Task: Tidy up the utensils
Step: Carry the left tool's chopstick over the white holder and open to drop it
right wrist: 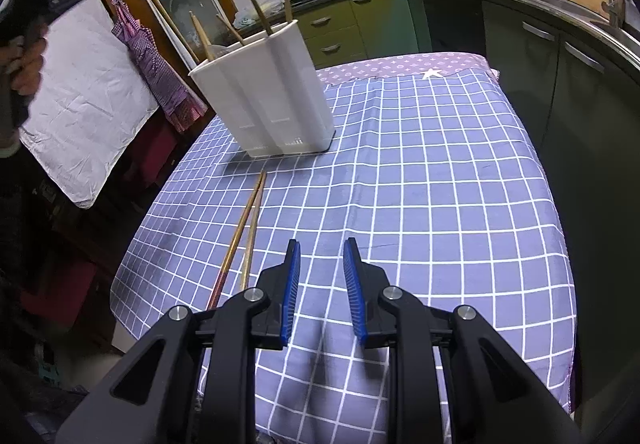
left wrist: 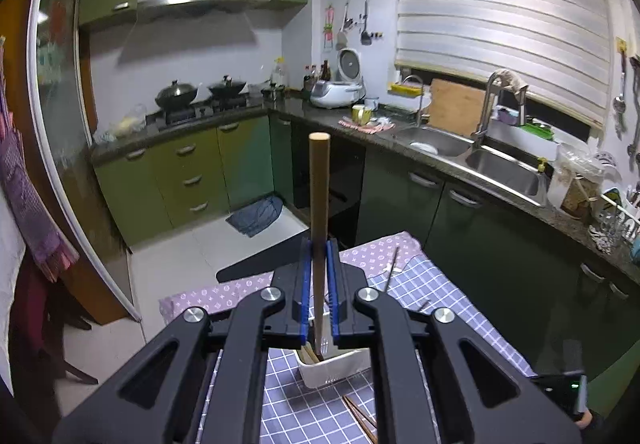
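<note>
Gripping a long wooden handle (left wrist: 319,228), the left gripper (left wrist: 319,276) has its blue-padded jaws clamped on the shaft, which stands near upright with its rounded end toward the ceiling. The lower end of that handle drops into the white utensil holder (left wrist: 334,368) directly beneath the gripper; what sits at the bottom of the handle cannot be made out. In the right wrist view the same holder (right wrist: 276,96) stands on the blue checked tablecloth (right wrist: 420,172), toward the far left part of the table, with several wooden chopsticks (right wrist: 258,6) already leaning in its compartments; which compartment each occupies is not clear. A thin wooden rod (right wrist: 166,12) rises up and to the left from behind the holder toward the left gripper, seen at the upper left edge with the person's hand (right wrist: 24,60) on its grip. Two chopsticks (right wrist: 244,228) lie loose on the cloth, side by side and nearly touching, between the holder and the right gripper, running from just in front of the holder down toward the left finger of the right gripper (right wrist: 322,280). The right gripper hangs over bare cloth with its jaws apart and nothing between the pads. A purple patterned cloth (right wrist: 400,64) covers the far end of the table.
</note>
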A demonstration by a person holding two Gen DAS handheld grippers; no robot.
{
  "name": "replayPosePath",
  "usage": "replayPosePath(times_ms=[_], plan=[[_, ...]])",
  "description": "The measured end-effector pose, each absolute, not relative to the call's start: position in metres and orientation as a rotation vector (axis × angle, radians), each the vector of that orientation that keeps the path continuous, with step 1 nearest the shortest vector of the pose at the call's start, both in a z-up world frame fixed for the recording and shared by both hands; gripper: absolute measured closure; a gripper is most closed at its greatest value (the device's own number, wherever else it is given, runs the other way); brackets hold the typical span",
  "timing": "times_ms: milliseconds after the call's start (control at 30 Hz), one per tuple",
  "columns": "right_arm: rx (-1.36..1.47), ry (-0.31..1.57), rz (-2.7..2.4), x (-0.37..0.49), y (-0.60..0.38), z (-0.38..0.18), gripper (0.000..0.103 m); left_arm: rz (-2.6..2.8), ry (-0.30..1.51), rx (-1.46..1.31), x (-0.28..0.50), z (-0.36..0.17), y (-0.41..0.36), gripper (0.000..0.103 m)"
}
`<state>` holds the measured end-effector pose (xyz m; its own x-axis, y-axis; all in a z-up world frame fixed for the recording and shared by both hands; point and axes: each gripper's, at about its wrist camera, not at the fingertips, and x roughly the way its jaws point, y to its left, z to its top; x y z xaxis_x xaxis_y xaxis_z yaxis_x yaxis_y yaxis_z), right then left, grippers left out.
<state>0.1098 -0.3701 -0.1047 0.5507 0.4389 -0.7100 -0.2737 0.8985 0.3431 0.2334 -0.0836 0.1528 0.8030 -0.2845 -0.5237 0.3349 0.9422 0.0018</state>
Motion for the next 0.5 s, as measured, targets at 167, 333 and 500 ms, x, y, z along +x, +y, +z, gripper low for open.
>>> replayPosePath(times_ms=[167, 333, 500], plan=[[0.204, 0.898, 0.417, 0.110, -0.372, -0.107, 0.080, -0.341, 0.629, 0.077, 0.252, 0.115, -0.085, 0.095], [0.191, 0.913, 0.436, 0.114, -0.361, -0.109, 0.080, -0.337, 0.720, 0.107, 0.255, 0.077, -0.091, 0.083], [0.163, 0.911, 0.456, 0.119, -0.351, -0.105, 0.080, -0.337, 0.750, 0.117, 0.238, 0.074, -0.090, 0.063]])
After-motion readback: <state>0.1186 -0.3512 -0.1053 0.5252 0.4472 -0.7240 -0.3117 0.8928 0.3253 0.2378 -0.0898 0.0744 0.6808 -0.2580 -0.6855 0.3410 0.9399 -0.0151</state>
